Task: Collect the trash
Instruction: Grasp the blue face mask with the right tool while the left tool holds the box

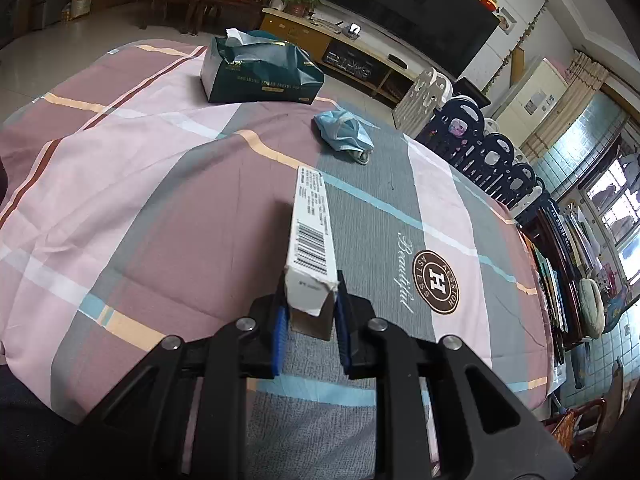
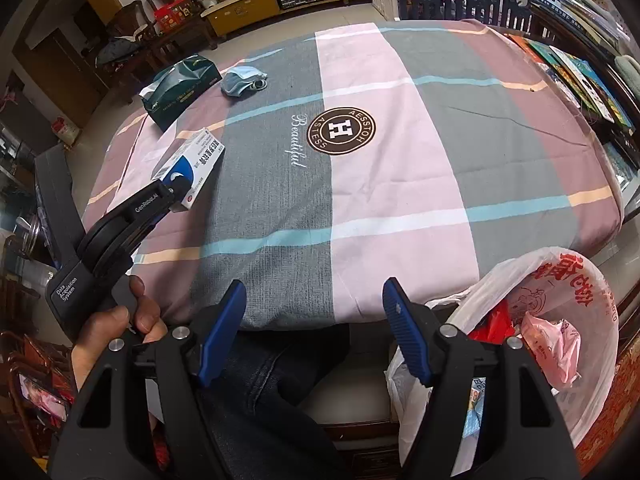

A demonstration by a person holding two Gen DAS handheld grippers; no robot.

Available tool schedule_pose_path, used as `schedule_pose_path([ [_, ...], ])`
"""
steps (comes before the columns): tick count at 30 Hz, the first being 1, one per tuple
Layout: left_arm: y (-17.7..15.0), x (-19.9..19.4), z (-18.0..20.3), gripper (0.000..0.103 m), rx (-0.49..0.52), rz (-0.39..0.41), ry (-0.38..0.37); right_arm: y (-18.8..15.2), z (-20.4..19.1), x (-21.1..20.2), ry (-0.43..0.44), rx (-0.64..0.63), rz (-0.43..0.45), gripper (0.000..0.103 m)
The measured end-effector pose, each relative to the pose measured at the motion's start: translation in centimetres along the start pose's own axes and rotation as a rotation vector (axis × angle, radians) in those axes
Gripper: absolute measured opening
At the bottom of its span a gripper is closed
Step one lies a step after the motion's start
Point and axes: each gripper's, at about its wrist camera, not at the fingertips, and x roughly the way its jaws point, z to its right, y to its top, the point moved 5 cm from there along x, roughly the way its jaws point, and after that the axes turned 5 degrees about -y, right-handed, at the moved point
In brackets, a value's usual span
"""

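over the table: a plaid cloth in pink, grey and mauve [image 2: 400, 128] covers it, a brown round logo printed at its middle.
left claw: the left gripper [image 1: 310, 312] is clamped on the near end of a long white cardboard carton with a barcode [image 1: 310, 224], which sticks out forward, lifted off the cloth.
right claw: the right gripper [image 2: 316, 328] stands apart, nothing between its blue pads, held at the near table edge.
trash bag: a thin white plastic bag with red print [image 2: 560, 320] gapes at the near right corner, wrappers already inside.
still to collect: a crumpled blue face mask [image 1: 346, 132] lies far out on the cloth, near a dark green tissue pack [image 1: 260, 68].
risk, grip: the hold is on the carton's torn end flap only; a swing towards the bag could let it pivot or slip out.
risk, bag: the mouth is limp; the carton could catch the rim and fall outside.
risk, mix-up: the tissue pack looks in use, not trash.
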Motion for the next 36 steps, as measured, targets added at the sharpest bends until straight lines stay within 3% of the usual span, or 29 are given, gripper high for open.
schedule_pose_path([
  [14,0.2,0.0,-0.1,0.021,-0.003,0.007,-0.001,-0.4,0.2,0.7,0.005,0.01,-0.015,0.069],
  [26,1.4,-3.3,-1.0,0.02,-0.074,0.122,-0.067,0.0,0.9,0.7,0.006,0.029,-0.003,0.069],
  [32,2.5,-4.7,-3.4,0.02,-0.109,0.105,0.021,2.5,0.9,0.6,0.014,0.039,0.044,0.069],
  [36,3.2,-5.4,-5.2,0.02,-0.131,0.088,0.076,6.1,-0.9,1.7,0.017,0.018,0.095,0.07],
])
